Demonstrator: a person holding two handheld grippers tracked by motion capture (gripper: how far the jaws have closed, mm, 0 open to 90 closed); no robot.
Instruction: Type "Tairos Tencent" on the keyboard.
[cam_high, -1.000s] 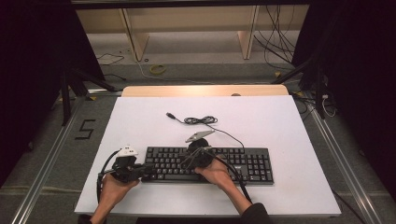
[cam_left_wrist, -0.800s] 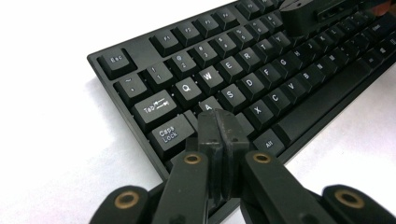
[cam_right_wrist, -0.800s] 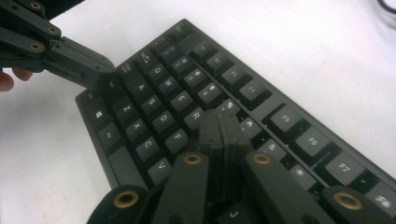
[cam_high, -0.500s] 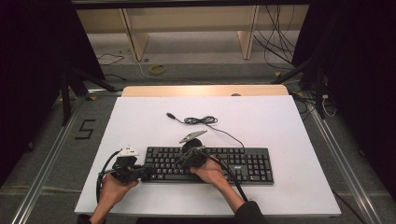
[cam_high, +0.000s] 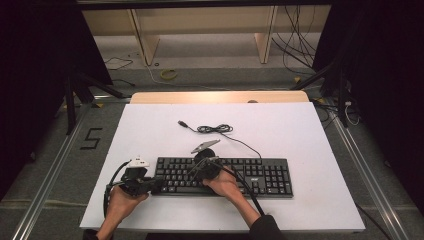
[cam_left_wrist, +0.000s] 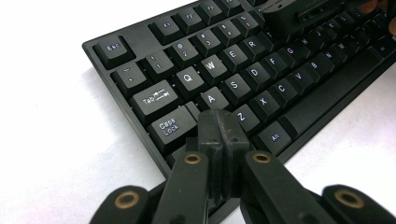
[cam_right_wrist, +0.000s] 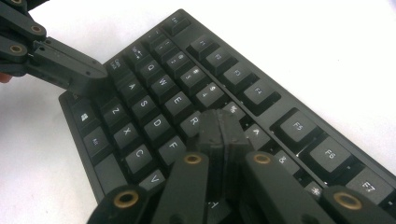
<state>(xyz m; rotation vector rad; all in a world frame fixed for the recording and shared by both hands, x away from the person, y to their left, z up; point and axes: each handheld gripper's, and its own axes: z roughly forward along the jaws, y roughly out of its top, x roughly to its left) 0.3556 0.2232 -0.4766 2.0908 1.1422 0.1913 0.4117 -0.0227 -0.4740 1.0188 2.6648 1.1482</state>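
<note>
A black keyboard (cam_high: 250, 175) lies on the white table (cam_high: 300, 130) near its front edge. My left gripper (cam_high: 159, 184) is at the keyboard's left end, held in a hand. Its jaws are shut with nothing between them, and the tips (cam_left_wrist: 219, 123) rest by the key just below Caps Lock, next to Z. My right gripper (cam_high: 194, 172) is over the left half of the keys. It is shut and empty too, with its tips (cam_right_wrist: 222, 126) down among the keys around R and T. The left gripper (cam_right_wrist: 88, 74) also appears there at the keyboard's corner.
The keyboard's cable (cam_high: 212, 129) lies coiled behind it, its plug pointing left. A wooden board (cam_high: 220, 96) runs along the table's far edge. Metal rails and dark floor flank the table. White tabletop lies open to the right and behind the keyboard.
My right gripper has edged a little to the left over the keys. The left gripper has stayed where it was. Both stay shut.
</note>
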